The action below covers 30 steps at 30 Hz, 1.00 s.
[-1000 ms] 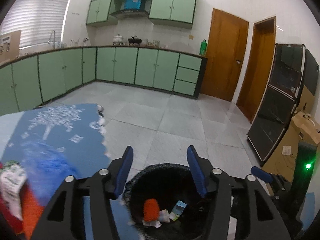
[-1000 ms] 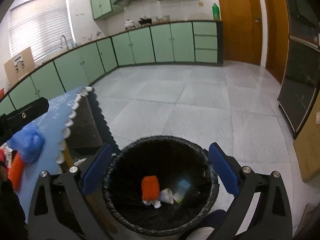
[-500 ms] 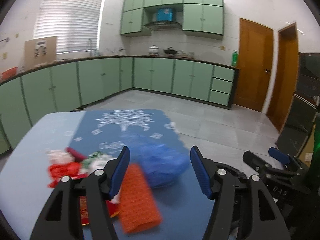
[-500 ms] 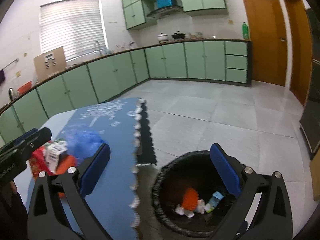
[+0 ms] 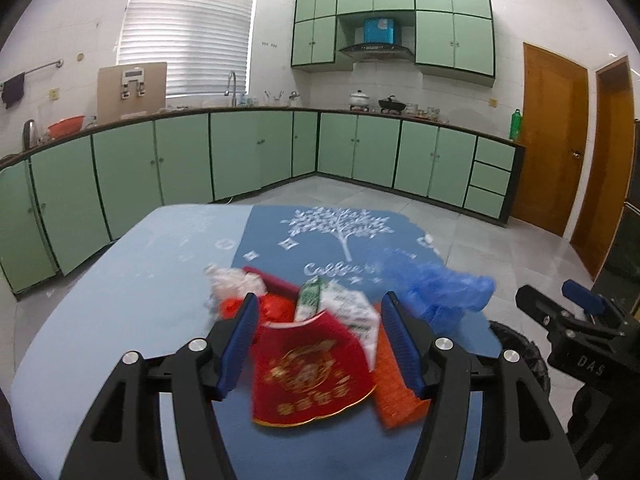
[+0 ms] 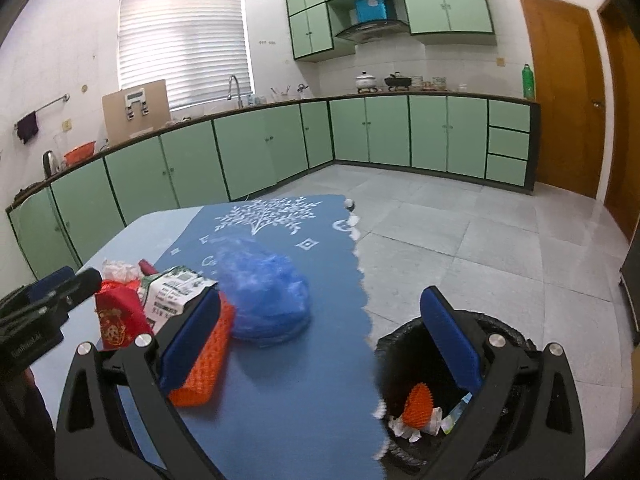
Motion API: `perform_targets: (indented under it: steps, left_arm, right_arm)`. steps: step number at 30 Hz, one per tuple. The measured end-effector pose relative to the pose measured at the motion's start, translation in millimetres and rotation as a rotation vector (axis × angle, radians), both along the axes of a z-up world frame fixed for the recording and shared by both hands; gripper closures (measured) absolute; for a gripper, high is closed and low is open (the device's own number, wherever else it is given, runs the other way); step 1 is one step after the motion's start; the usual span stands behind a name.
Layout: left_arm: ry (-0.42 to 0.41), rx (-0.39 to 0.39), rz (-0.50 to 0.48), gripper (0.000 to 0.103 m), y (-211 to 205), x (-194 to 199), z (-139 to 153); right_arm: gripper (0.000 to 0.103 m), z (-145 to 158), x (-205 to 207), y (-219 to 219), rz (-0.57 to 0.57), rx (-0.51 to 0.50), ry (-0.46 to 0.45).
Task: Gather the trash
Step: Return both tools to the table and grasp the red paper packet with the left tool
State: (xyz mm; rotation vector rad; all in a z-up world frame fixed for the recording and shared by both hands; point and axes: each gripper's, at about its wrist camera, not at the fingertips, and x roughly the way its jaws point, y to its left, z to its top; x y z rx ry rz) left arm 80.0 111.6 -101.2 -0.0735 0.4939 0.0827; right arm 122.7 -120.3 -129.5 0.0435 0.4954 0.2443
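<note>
A pile of trash lies on the blue tablecloth (image 5: 168,264): a red packet (image 5: 310,376), an orange foam net (image 5: 396,384), a green and white carton (image 5: 344,308), crumpled clear plastic (image 5: 234,280) and a blue plastic bag (image 5: 444,292). My left gripper (image 5: 318,346) is open and empty, its jaws either side of the red packet. My right gripper (image 6: 320,344) is open and empty, hanging over the table edge between the orange net (image 6: 204,364) and the black bin (image 6: 404,364). The bin holds an orange net (image 6: 418,400) and paper scraps.
The table's scalloped right edge (image 6: 366,320) borders the bin on the grey tiled floor. Green cabinets (image 5: 360,152) line the far walls. Wooden doors (image 5: 556,140) stand at the right. The right gripper's body (image 5: 580,332) shows in the left wrist view.
Both grippers have swung left from above the bin to over the table. The left one has come in closer over the trash pile. Both stayed open.
</note>
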Motion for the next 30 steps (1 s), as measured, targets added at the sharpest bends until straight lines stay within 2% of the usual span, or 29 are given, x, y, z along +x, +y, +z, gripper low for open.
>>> perform_targets:
  steps: [6, 12, 23, 30]
  left_arm:
    - [0.027, -0.02, 0.019, 0.041, 20.3, -7.5, -19.3]
    - [0.07, -0.048, 0.014, 0.041, 35.7, 2.4, -37.5]
    - [0.1, -0.083, -0.038, 0.032, 34.2, 15.0, -49.1]
    - [0.116, -0.121, -0.078, 0.033, 26.8, 22.6, -52.4]
  right_arm:
    - [0.006, -6.9, -3.9, 26.5, 0.034, -0.038, -0.027]
    - [0.006, -12.0, -1.4, 42.9, 0.053, -0.061, -0.043]
    - [0.006, -23.4, 11.6, 50.5, 0.047, -0.087, -0.001]
    - [0.006, -24.6, 12.4, 51.7, 0.045, -0.088, 0.001]
